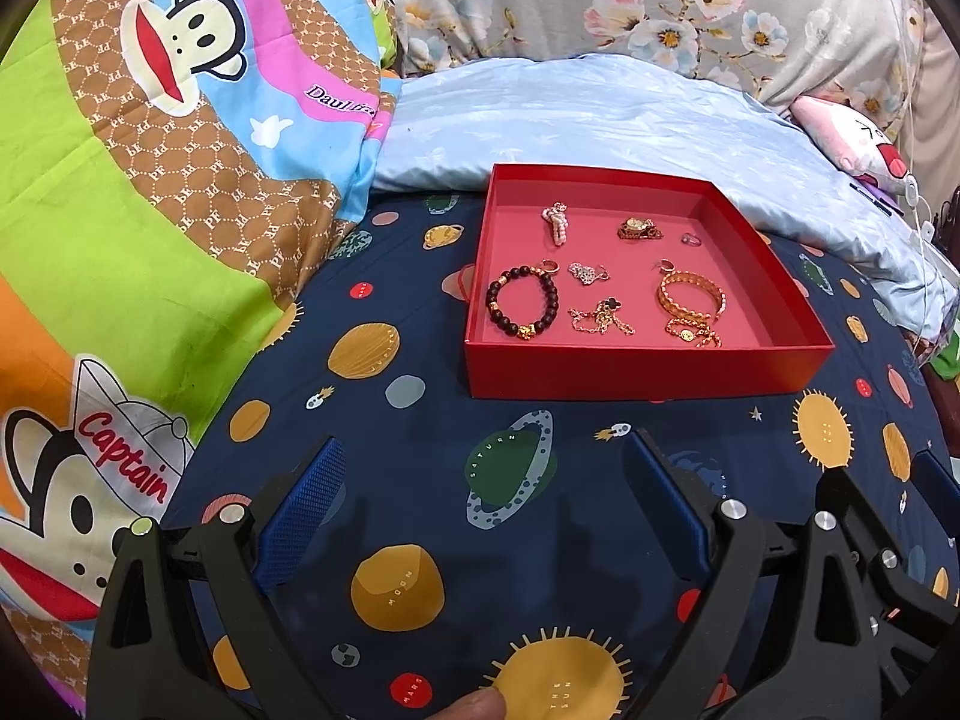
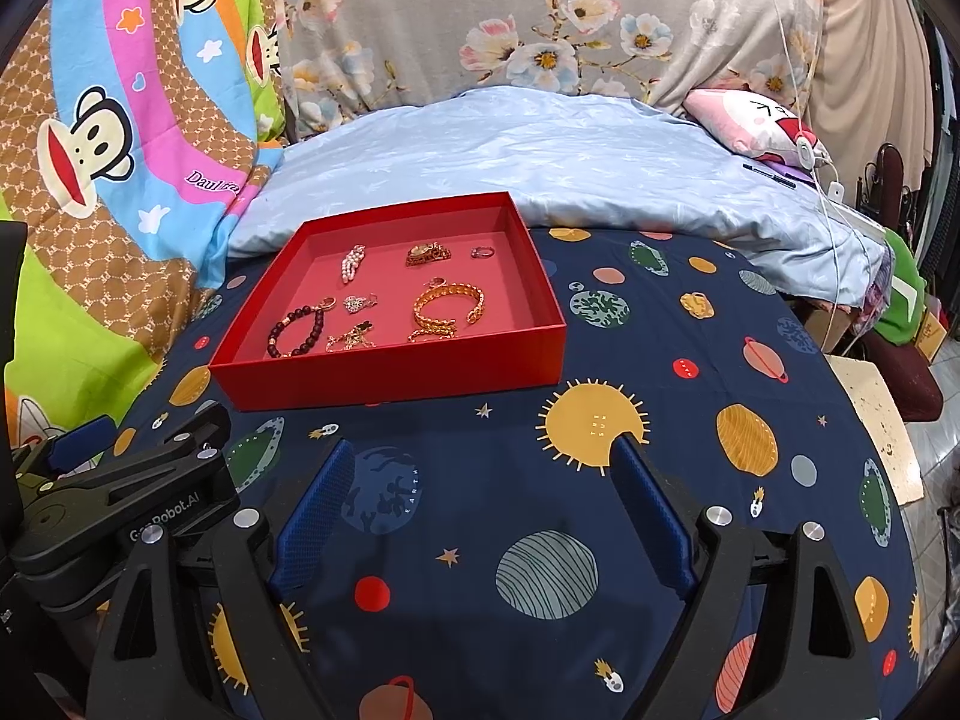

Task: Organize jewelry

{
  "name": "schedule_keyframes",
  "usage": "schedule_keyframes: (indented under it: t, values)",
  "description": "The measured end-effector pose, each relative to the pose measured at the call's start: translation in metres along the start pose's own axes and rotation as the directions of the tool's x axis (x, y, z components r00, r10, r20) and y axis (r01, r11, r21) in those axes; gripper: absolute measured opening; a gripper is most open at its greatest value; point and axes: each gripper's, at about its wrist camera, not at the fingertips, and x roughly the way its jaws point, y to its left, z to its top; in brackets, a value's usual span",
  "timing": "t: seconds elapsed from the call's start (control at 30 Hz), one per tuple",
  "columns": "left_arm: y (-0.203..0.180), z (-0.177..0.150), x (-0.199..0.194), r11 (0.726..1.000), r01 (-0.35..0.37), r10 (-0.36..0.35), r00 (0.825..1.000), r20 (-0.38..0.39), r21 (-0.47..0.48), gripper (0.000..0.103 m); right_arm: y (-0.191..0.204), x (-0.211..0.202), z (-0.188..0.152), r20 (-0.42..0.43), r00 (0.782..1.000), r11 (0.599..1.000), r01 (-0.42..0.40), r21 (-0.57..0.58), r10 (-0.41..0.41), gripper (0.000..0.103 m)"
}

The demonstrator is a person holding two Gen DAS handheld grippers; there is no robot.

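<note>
A shallow red box (image 1: 648, 369) (image 2: 390, 378) lies on the dark planet-print sheet. Inside it are a dark bead bracelet (image 1: 522, 303) (image 2: 300, 330), a gold bangle (image 1: 690, 300) (image 2: 447, 303), a pearl piece (image 1: 557, 222), a gold watch (image 1: 639, 229), a small ring (image 1: 690, 238) and thin gold chains (image 1: 603, 318). My left gripper (image 1: 480, 480) hovers open over the sheet, short of the box's front wall, nothing between its blue pads. My right gripper (image 2: 483, 504) is open too, near the box's front right, and holds nothing.
A pale blue pillow (image 1: 600, 120) lies right behind the box, with a floral cushion (image 2: 540, 18) further back. A cartoon-monkey blanket (image 1: 150, 180) rises on the left. White cables (image 2: 834, 228) hang at the right by the bed's edge. A fingertip (image 1: 480, 708) shows at the bottom.
</note>
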Motion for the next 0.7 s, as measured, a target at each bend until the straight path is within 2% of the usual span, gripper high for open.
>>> schedule_keyframes:
  t: [0.7]
  values:
    - [0.009,-0.002,-0.002,1.000,-0.010,0.010,1.000,-0.007,-0.001,0.091,-0.002,0.000,-0.003,0.001,1.000,1.000,0.003,-0.002,-0.003,0.085]
